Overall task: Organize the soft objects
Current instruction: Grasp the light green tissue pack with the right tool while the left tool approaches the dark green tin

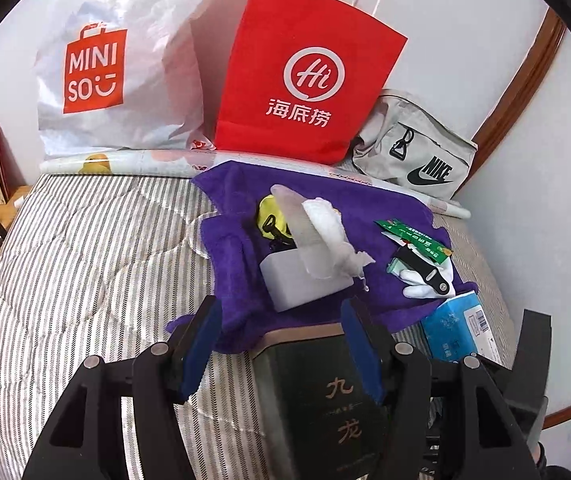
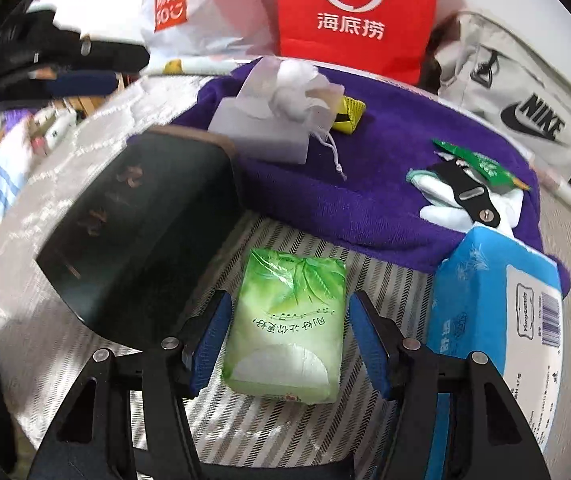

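The left gripper (image 1: pixel 281 344) pointed down at a dark box (image 1: pixel 317 392) on the striped bed (image 1: pixel 85 260). Its jaws stood apart: the right pad looked to be against the box's edge, the left pad well clear over the bedding, so nothing was clamped. The right gripper (image 2: pixel 287 344) straddled a green tissue pack (image 2: pixel 289 324) lying flat on the bed, with a gap at each pad; released, not grasping.

Little looked sorted. On the purple towel (image 1: pixel 365 208) lay a white case (image 1: pixel 301 280) with a gauze pouch (image 1: pixel 333 232) draped over it, a yellow item (image 1: pixel 269 216), a green wrapper (image 1: pixel 413 240) and a white glove (image 1: pixel 425 284) under a black strap (image 1: pixel 425 268). A blue tissue box (image 2: pixel 497 304) sat just beside the towel's near edge. The red bag (image 1: pixel 305 72), white bag (image 1: pixel 117 64) and grey pouch (image 1: pixel 417 152) stood at the back against the wall; what they held was hidden.

By my judgement the work was at an early stage: the tissue pack seemed the next thing to be gripped, with glove, gauze pouch and towel all left to deal with
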`<state>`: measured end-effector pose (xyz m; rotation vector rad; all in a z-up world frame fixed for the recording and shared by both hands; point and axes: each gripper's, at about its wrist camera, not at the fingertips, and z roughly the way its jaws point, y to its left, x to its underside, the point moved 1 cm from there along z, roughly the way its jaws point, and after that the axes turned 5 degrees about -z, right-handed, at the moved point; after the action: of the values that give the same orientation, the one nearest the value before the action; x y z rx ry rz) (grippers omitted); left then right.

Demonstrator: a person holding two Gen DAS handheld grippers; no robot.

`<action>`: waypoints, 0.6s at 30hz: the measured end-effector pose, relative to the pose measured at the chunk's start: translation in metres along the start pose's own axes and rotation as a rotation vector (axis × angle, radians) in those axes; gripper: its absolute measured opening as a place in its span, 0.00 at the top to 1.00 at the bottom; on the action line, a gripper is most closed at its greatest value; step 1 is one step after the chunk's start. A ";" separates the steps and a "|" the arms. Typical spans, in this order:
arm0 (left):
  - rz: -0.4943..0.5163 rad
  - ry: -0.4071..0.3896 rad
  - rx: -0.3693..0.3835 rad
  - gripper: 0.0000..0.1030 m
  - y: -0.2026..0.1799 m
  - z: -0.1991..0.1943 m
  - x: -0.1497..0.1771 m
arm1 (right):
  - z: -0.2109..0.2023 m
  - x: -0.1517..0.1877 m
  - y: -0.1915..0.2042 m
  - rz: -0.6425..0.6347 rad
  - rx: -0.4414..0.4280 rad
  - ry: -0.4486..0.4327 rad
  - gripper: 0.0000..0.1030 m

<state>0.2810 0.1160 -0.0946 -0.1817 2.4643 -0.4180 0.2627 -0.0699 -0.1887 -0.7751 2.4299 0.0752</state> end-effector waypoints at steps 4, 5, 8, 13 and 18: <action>-0.008 0.004 -0.002 0.42 0.004 0.001 0.002 | 0.013 0.001 -0.001 0.038 -0.032 0.026 0.32; -0.009 0.002 -0.003 0.42 0.005 0.000 0.003 | 0.013 0.001 -0.003 0.048 -0.045 0.023 0.33; -0.018 -0.001 -0.007 0.42 0.008 -0.002 0.004 | 0.008 0.003 -0.007 0.066 -0.050 -0.005 0.52; -0.015 0.001 -0.017 0.42 0.005 -0.007 0.010 | -0.010 0.006 -0.017 0.120 -0.117 -0.057 0.53; 0.007 0.005 -0.024 0.42 -0.005 -0.016 0.025 | -0.037 0.008 -0.015 0.118 -0.109 -0.122 0.53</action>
<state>0.2518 0.1098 -0.0945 -0.1822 2.4747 -0.3868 0.2464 -0.0946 -0.1608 -0.6542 2.3684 0.2948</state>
